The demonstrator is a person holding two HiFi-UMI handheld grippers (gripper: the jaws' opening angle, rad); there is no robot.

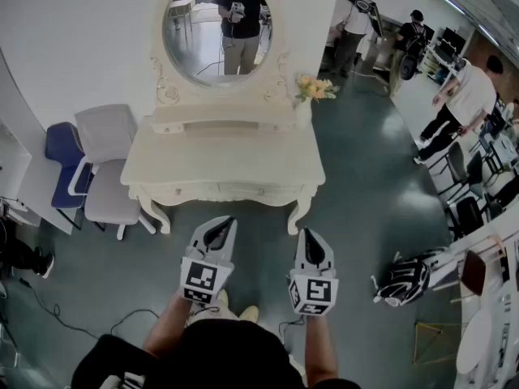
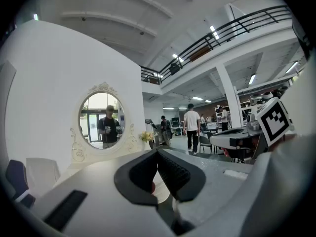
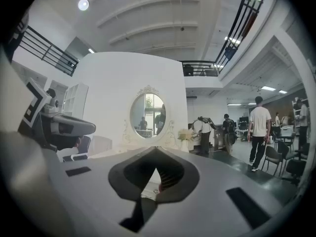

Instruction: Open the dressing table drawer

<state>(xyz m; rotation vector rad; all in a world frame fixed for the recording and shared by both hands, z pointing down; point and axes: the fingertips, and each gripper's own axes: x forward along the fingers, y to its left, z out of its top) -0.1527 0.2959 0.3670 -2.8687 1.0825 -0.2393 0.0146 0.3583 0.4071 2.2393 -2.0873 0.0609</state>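
Cream drawer lies shut ahead of left claw and right claw.

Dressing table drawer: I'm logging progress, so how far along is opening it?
Nothing is done yet: the drawer sits flush and closed. In hand: the left gripper and right gripper hang short of the dressing table, jaws together, holding nothing. Still to do: reach the drawer front, grip it, pull.

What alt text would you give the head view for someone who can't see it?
Seen from above, the left gripper and right gripper, both shut and empty, point at a cream dressing table whose drawer is closed, without touching it. An oval mirror and yellow flowers stand at its back; two chairs are beside it.
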